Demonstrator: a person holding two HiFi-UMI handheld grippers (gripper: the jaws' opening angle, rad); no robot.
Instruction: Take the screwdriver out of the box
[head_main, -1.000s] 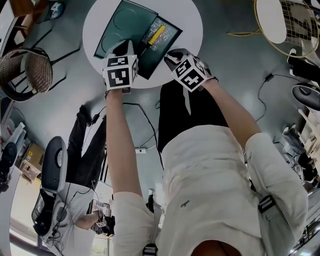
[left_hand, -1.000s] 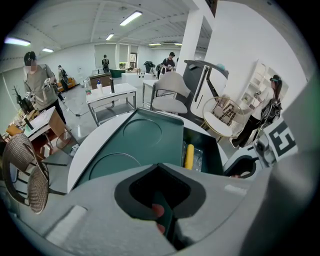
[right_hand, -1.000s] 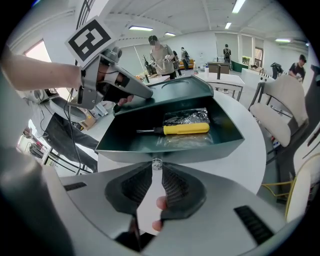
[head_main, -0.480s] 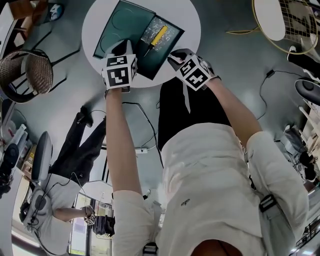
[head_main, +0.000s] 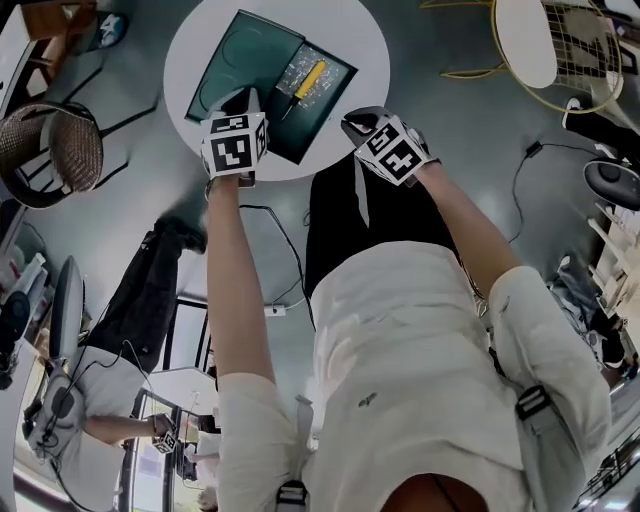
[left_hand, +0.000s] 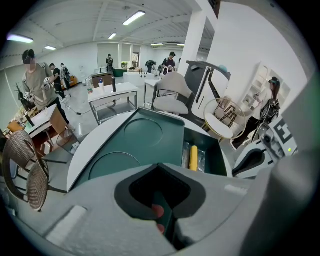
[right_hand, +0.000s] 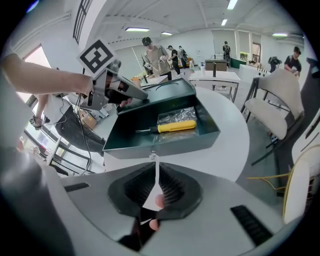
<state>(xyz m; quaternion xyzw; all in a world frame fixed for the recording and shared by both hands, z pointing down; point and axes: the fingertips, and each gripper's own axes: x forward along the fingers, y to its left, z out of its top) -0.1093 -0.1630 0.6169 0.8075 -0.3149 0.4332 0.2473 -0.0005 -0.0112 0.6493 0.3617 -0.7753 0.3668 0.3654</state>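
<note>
Since 1 second ago the right gripper (head_main: 354, 121) has drawn back from the box (right_hand: 165, 147) toward the lower right edge of the round desk (head_main: 183, 50). Its jaws have just been closing to a hairline slit with nothing between them. The left gripper (head_main: 242, 98), upper centre, looks clamped on the near edge of the open lid (head_main: 236, 50), while the yellow-handled screwdriver (head_main: 304, 82) lies untouched in the box on a clear bag (right_hand: 177, 116), so the right jaws would have to reopen to take it.
</note>
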